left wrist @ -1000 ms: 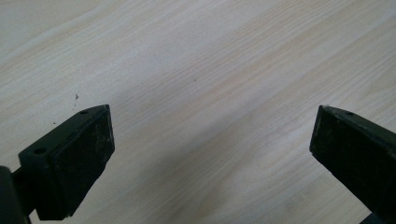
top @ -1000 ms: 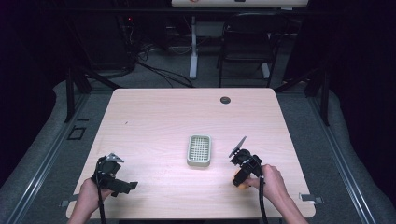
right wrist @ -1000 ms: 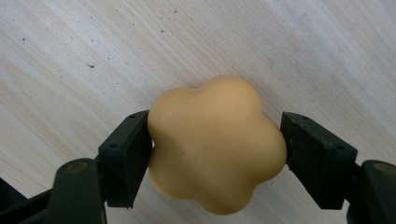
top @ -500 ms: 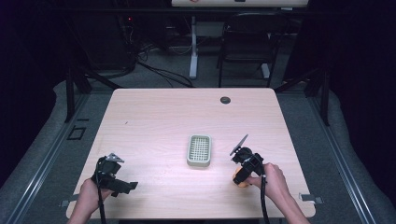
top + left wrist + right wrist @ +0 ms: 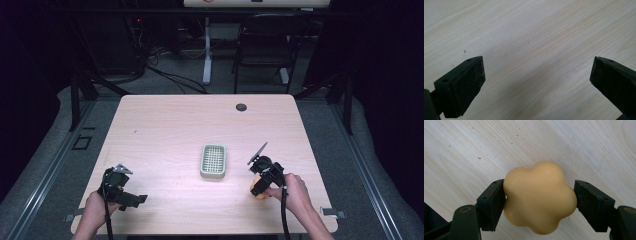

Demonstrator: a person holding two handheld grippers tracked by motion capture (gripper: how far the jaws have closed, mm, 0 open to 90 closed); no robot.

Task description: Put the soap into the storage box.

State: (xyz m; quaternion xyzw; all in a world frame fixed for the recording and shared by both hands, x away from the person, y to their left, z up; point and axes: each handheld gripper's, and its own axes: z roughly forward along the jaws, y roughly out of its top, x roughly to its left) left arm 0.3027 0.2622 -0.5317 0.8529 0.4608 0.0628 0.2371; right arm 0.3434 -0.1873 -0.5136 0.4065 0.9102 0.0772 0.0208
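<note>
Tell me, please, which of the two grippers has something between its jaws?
The right gripper: a yellow flower-shaped soap sits between its jaws, both pressed against its sides. The left gripper is spread wide with just bare wooden table between its jaws.

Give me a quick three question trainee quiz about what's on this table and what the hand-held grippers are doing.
1. True or false: the right hand-held gripper is shut on the yellow flower-shaped soap.
2. The slotted tray lies: A) at the table's far edge, B) near the table's middle, C) under the left hand-held gripper.
3. Fill in: the left hand-held gripper's jaws stand ____ over bare wood.

Key: 1 true; 2 B; 3 open.
</note>
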